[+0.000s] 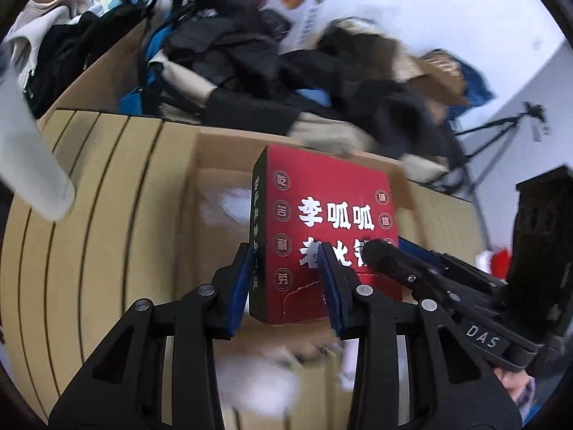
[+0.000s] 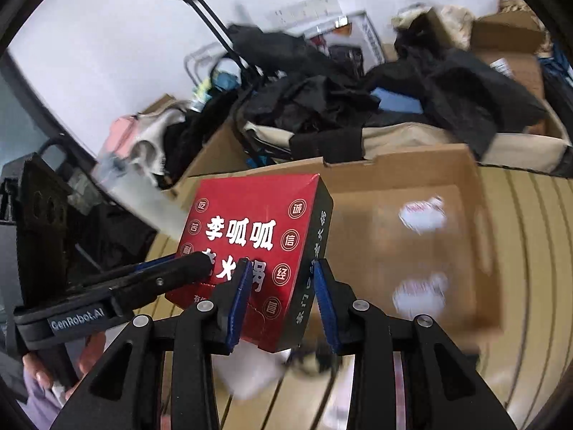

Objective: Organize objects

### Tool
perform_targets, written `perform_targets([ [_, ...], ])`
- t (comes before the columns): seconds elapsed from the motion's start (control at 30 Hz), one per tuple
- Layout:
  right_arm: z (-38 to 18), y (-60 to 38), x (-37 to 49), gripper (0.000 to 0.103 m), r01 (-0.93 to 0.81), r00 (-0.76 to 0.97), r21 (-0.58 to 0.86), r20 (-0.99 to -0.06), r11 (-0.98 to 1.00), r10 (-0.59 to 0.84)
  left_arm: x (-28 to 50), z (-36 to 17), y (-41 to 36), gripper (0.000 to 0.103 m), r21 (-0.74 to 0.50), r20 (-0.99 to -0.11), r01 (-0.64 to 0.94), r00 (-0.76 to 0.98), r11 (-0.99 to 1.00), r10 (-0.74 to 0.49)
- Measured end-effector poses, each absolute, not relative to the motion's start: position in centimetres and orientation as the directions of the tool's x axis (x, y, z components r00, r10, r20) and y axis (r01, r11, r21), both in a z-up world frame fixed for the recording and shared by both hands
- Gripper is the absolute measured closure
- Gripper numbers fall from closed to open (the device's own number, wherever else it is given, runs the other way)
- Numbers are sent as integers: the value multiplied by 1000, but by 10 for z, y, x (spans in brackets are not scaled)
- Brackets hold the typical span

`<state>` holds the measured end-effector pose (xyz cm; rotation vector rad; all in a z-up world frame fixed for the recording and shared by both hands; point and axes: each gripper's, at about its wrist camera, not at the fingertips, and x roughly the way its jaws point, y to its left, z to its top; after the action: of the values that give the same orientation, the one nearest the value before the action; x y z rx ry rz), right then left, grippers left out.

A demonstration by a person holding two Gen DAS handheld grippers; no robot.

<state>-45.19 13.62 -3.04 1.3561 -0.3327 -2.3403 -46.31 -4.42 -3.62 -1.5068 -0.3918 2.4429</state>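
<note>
Carrying red box (image 1: 322,236) pinched at opposite corners by left gripper (image 1: 286,283) and right gripper (image 2: 283,297); uneven pull could twist it loose short of carton (image 2: 412,193) ahead.

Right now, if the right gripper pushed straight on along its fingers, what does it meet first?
The red box: the right gripper already clamps its corner. Past it, probably the floor of the open cardboard box; depth unclear.

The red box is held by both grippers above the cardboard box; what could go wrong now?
1. Each gripper pinches only a near corner of the red box, so it could tilt or slip.
2. The left gripper and right gripper must move together, or the box twists.
3. The open cardboard box already holds white packets that could be crushed.
</note>
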Motion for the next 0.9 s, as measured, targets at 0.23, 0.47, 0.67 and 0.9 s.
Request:
perform_targets([
  [0.23,-102,96,-530,68,191,-336,366,-847,-911,-411,-510,-85,-50,70,-191,-879,7,-446,-982,168],
  [0.47,-85,112,-522,68,198,-391,349,-829,-916,-400,-472,-31,-58,44,-194,-807,-30,-564,-981,177],
  [0.67,14,148,-460,56,267,-564,230,-751,-936,-345,-369,44,-66,19,37,-688,59,-722,-998,-68],
  [0.9,64,190,-323,21,332,-665,156,-661,-930,-348,-243,83,-77,7,-2,-670,98,-739,-995,-71],
])
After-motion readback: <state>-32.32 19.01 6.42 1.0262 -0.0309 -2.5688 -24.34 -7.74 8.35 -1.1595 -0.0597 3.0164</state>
